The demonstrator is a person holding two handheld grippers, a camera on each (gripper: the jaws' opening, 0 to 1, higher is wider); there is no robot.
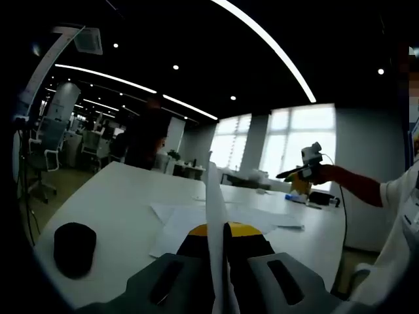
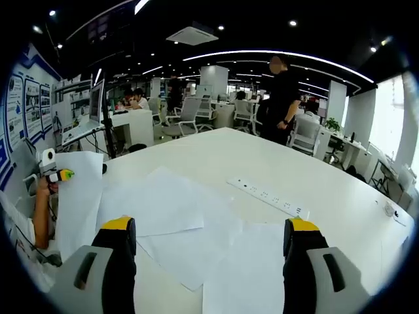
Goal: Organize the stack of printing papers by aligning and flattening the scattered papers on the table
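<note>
My left gripper [image 1: 217, 233] is shut on one white sheet [image 1: 213, 196], which I see edge-on rising between the yellow-tipped jaws. In the right gripper view that left gripper [image 2: 57, 175] is at the far left, and its held sheet [image 2: 80, 199] hangs below it. My right gripper [image 2: 208, 234] is open, its jaws wide apart over several scattered white papers [image 2: 171, 212] that overlap at skewed angles on the white table [image 2: 216, 154]. In the left gripper view the right gripper [image 1: 306, 169] hovers above the table's far right, and loose papers [image 1: 186, 219] lie flat ahead.
A white power strip [image 2: 266, 194] lies on the table beyond the papers. Near the table's left edge sits a black round object [image 1: 74, 247]. A person in black [image 2: 281, 98] stands past the far side, with office chairs [image 2: 190, 116] and desks behind.
</note>
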